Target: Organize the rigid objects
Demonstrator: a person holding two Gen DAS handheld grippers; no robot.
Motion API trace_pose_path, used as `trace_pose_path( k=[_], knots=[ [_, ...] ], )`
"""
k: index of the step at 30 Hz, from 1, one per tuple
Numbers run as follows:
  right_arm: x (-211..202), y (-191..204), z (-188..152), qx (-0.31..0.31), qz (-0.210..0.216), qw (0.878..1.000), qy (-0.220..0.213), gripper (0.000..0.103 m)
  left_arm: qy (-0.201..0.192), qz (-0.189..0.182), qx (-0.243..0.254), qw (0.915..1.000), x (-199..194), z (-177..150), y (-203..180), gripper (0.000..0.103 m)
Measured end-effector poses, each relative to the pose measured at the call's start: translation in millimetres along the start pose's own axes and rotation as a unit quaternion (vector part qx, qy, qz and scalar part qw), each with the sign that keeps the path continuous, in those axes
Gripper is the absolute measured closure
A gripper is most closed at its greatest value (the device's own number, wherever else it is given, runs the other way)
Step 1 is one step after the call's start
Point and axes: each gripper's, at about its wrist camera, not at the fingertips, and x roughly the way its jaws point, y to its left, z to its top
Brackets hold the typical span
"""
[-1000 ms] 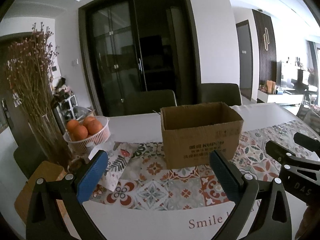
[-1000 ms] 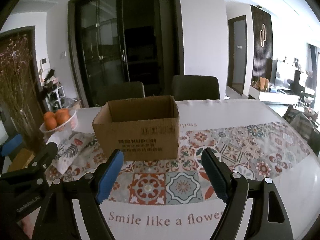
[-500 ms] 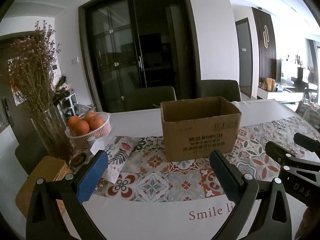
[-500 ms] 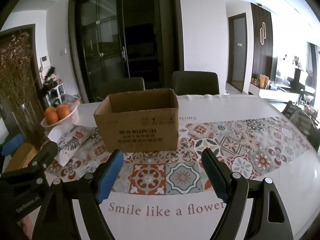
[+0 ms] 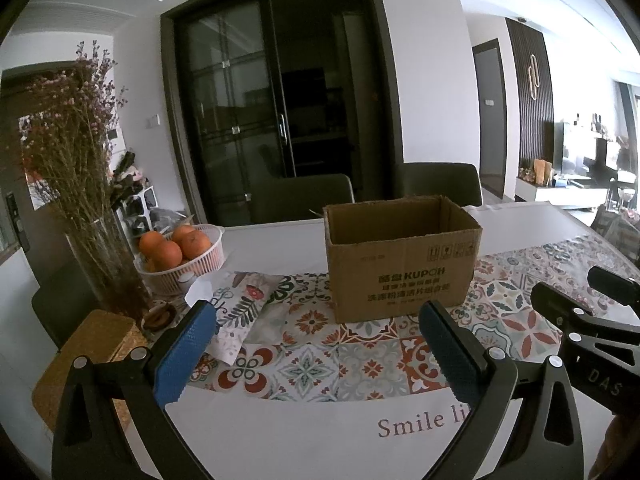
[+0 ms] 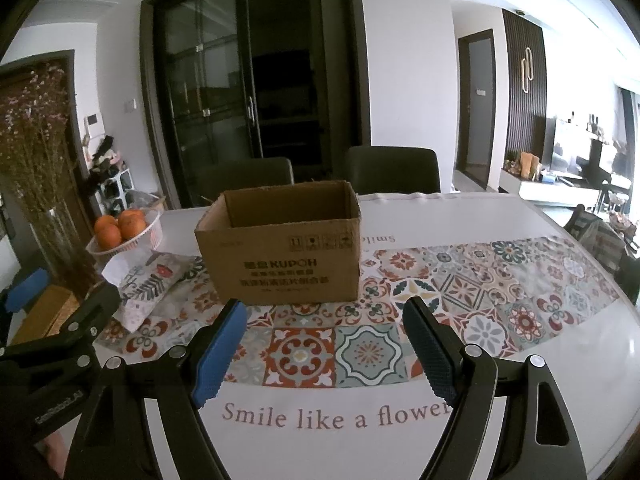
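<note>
Cardboard box (image 6: 280,256) open-topped, oranges (image 5: 172,246) in basket (image 5: 200,268)

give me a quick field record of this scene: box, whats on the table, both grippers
box: open cardboard box, upright on the patterned table runner, nothing visible inside from this angle
left of box: floral pouch lying flat; white basket of oranges behind it
far left: glass vase of dried flowers, woven mat
left gripper: open, empty, short of the box
right gripper: open, empty, short of the box
behind table: two dark chairs
</note>
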Motion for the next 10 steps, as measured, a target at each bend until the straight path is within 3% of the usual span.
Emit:
trace_pose_path(
  k=[10],
  knots=[
    [-1.1, 0.4, -0.4, 0.0, 0.0, 1.0, -0.001, 0.022, 0.002, -0.002, -0.001, 1.0, -3.3, -0.9, -1.5, 0.0]
  ],
)
